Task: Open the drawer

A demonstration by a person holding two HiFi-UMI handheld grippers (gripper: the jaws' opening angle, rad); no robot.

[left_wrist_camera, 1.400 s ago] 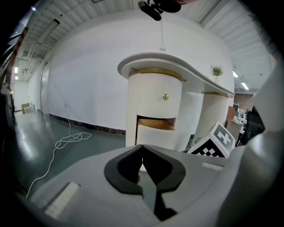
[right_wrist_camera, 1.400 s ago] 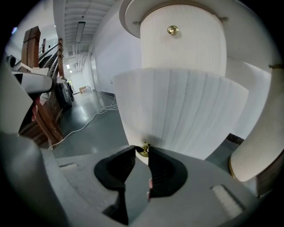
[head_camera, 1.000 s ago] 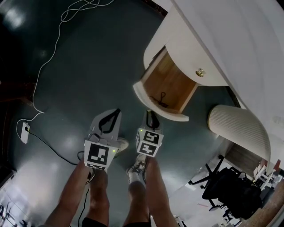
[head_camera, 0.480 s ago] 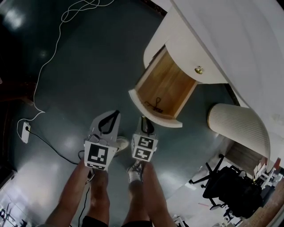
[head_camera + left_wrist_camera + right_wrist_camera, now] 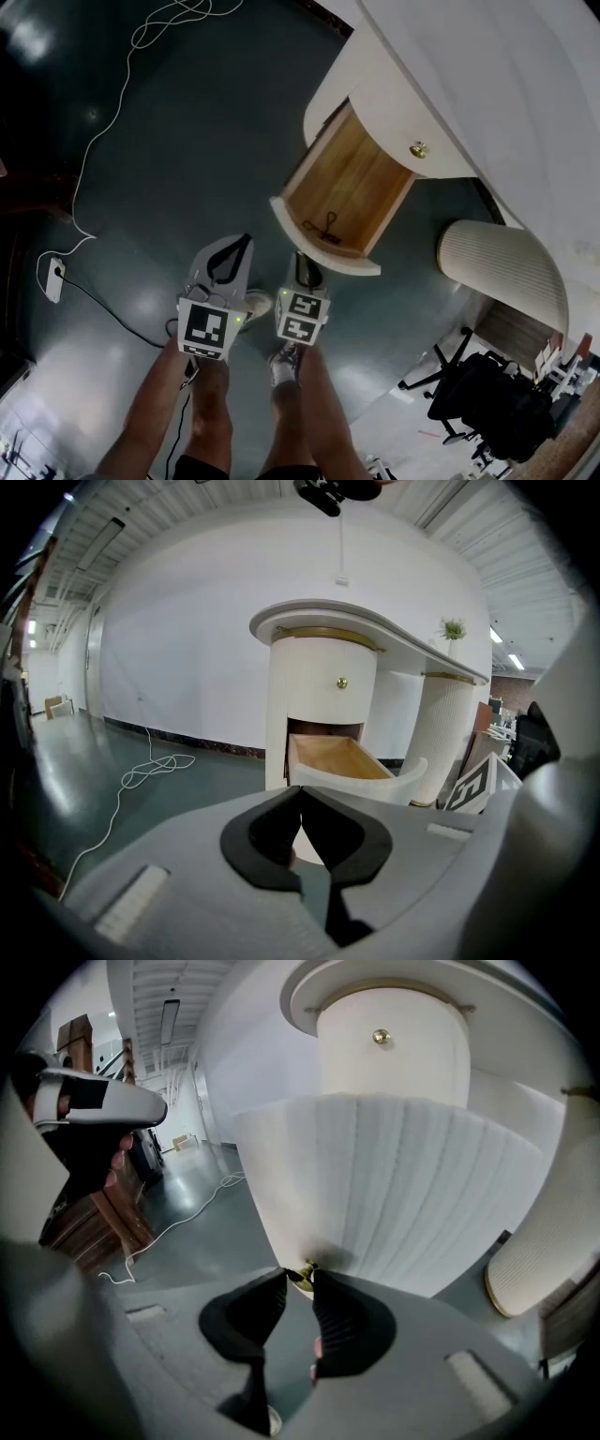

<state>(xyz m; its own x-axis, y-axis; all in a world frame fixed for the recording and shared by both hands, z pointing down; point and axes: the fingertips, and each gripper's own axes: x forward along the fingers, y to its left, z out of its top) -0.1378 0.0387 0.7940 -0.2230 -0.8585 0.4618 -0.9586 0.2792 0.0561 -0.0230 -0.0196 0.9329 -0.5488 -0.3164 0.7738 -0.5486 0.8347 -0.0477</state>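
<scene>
Your right gripper (image 5: 300, 1277) had its jaws pinched on the small brass knob (image 5: 307, 1270) of the curved drawer (image 5: 323, 255), a grip suited to pulling; the drawer stood well out at the head view's centre. Your left gripper (image 5: 300, 799) hung idle, jaws together on nothing.

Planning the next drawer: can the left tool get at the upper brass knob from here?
Probably yes. The upper knob faces the left tool with nothing between them. The open drawer juts out below it, and the right tool is clamped on the lower knob.
</scene>
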